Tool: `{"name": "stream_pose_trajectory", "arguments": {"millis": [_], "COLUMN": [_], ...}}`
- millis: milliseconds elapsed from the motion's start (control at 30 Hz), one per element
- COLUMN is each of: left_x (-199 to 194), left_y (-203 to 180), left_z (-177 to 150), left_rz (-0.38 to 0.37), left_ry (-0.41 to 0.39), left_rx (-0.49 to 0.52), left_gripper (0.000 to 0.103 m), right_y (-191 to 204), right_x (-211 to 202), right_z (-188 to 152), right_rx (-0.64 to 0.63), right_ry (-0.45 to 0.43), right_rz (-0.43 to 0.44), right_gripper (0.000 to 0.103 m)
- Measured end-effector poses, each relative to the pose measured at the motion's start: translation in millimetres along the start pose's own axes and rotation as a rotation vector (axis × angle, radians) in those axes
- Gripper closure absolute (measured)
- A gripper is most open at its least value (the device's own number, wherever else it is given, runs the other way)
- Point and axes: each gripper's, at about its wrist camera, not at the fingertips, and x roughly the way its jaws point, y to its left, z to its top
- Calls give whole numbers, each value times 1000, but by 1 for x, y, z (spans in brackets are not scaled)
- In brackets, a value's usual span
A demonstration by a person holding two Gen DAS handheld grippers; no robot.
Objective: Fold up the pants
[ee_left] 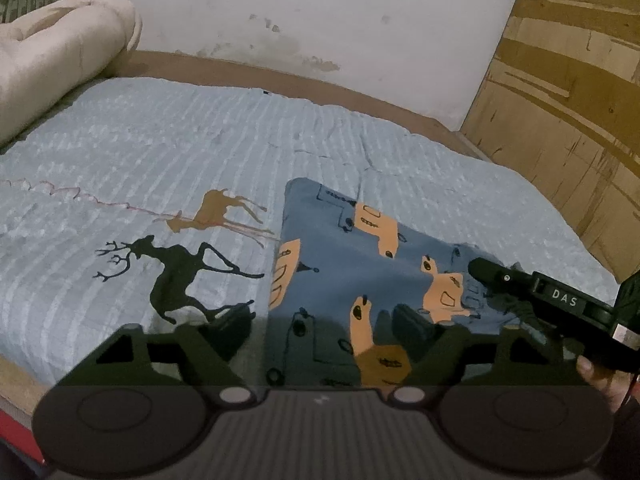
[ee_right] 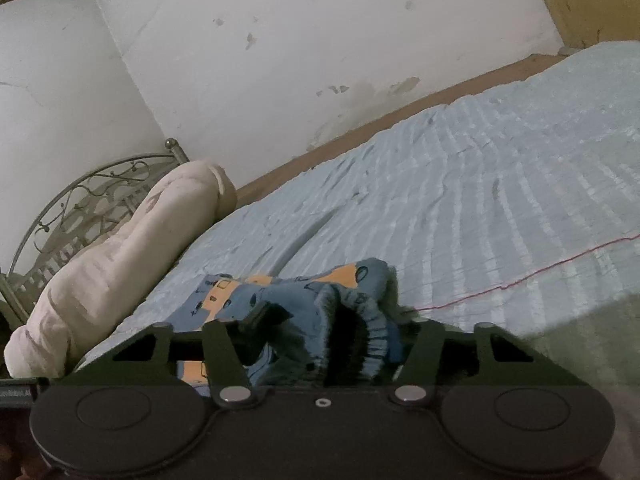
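Blue pants (ee_left: 344, 248) printed with orange cars lie on the light blue bedspread (ee_left: 160, 140). In the left wrist view my left gripper (ee_left: 322, 320) stands open over their near left corner. Its left finger (ee_left: 236, 320) is on the bedspread beside the pants' edge and its right finger (ee_left: 412, 322) rests on the cloth. My right gripper (ee_left: 492, 276) reaches in from the right onto the pants' right edge. In the right wrist view the pants (ee_right: 288, 296) bunch up between the fingers of my right gripper (ee_right: 320, 328), which is shut on the folds. The cloth hides its right finger.
A rolled cream blanket (ee_left: 52, 64) lies along the bedspread's far left, by a metal bed frame (ee_right: 80, 200). A stained white wall (ee_left: 300, 12) runs behind the bed and cardboard (ee_left: 560, 120) stands at the right. Deer prints (ee_left: 180, 276) mark the bedspread left of the pants.
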Motion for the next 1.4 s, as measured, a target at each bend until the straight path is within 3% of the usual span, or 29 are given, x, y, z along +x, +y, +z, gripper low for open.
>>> {"name": "stream_pose_trajectory", "arguments": {"millis": [100, 233, 900, 1133, 1400], "left_x": [0, 1, -10, -19, 3], "left_y": [-2, -2, -6, -14, -21], "left_z": [-1, -1, 2, 20, 72], "left_rz": [0, 12, 35, 29, 48], "left_ry": [8, 11, -17, -66, -149], "left_rx": [0, -5, -11, 26, 63], "left_gripper": [41, 48, 93, 98, 98], "right_y": [1, 7, 45, 65, 70], "right_x": [-2, -3, -13, -23, -2], "right_z": [0, -1, 7, 19, 60], "right_rx": [-7, -35, -187, -264, -285], "right_ry": [-6, -10, -40, -79, -143], "right_rz": [-17, -37, -110, -111, -105], "right_gripper": [62, 69, 80, 83, 83]}}
